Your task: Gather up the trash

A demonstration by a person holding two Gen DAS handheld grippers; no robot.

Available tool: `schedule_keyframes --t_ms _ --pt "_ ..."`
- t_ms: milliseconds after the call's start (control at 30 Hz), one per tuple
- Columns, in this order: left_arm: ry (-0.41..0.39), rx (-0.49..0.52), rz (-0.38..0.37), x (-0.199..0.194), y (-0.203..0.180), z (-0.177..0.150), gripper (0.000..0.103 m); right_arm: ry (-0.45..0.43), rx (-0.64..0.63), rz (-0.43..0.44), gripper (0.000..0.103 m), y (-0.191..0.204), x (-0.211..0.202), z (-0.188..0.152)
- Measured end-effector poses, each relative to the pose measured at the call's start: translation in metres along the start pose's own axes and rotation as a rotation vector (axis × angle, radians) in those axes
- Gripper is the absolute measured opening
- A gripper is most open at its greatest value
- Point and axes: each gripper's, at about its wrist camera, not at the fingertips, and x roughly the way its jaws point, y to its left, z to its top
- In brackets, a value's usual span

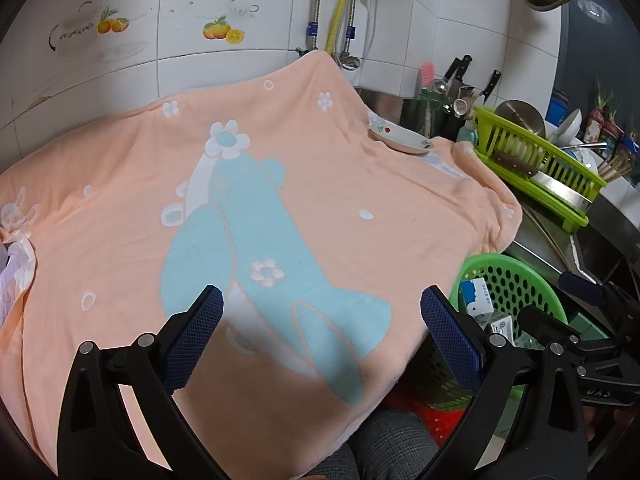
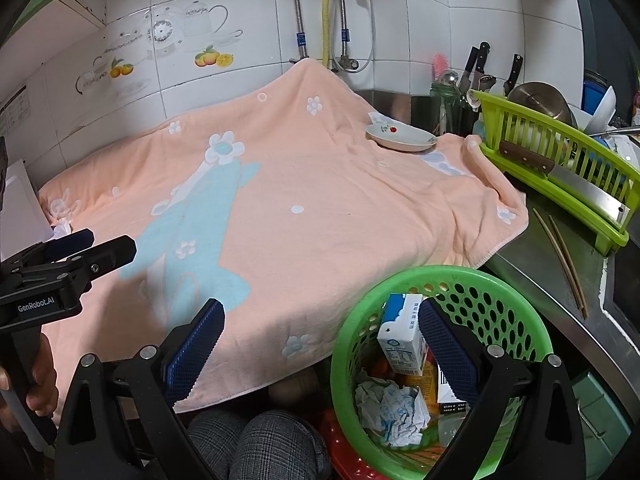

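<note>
A round green perforated basket (image 2: pixel 500 292) (image 1: pixel 516 276) stands low at the counter's front right corner. Inside it lie a white and blue carton (image 2: pixel 400 336) (image 1: pixel 476 300), crumpled white paper (image 2: pixel 392 408) and an orange packet (image 2: pixel 420 384). My right gripper (image 2: pixel 320 336) is open and empty, its right finger over the basket's mouth, its left finger over the towel. My left gripper (image 1: pixel 322 324) (image 2: pixel 92 246) is open and empty above the peach towel (image 1: pixel 280 208) (image 2: pixel 320 200), left of the basket. A white crumpled scrap (image 2: pixel 60 230) shows at the towel's left edge.
A white flowered dish (image 1: pixel 400 138) (image 2: pixel 402 136) rests on the towel's far right. A green dish rack (image 1: pixel 536 160) (image 2: pixel 560 168) with a cleaver (image 2: pixel 568 178), knives and pots fills the right. Chopsticks (image 2: pixel 560 256) lie on the steel counter. A person's checked trousers (image 2: pixel 260 444) are below.
</note>
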Motion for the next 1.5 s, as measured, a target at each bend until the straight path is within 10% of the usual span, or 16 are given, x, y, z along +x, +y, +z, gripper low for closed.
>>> schedule_keyframes --t_ms 1500 --pt "-0.025 0.045 0.108 -0.0013 -0.003 -0.002 0.098 0.008 0.001 0.002 0.095 0.0068 0.0045 -0.0014"
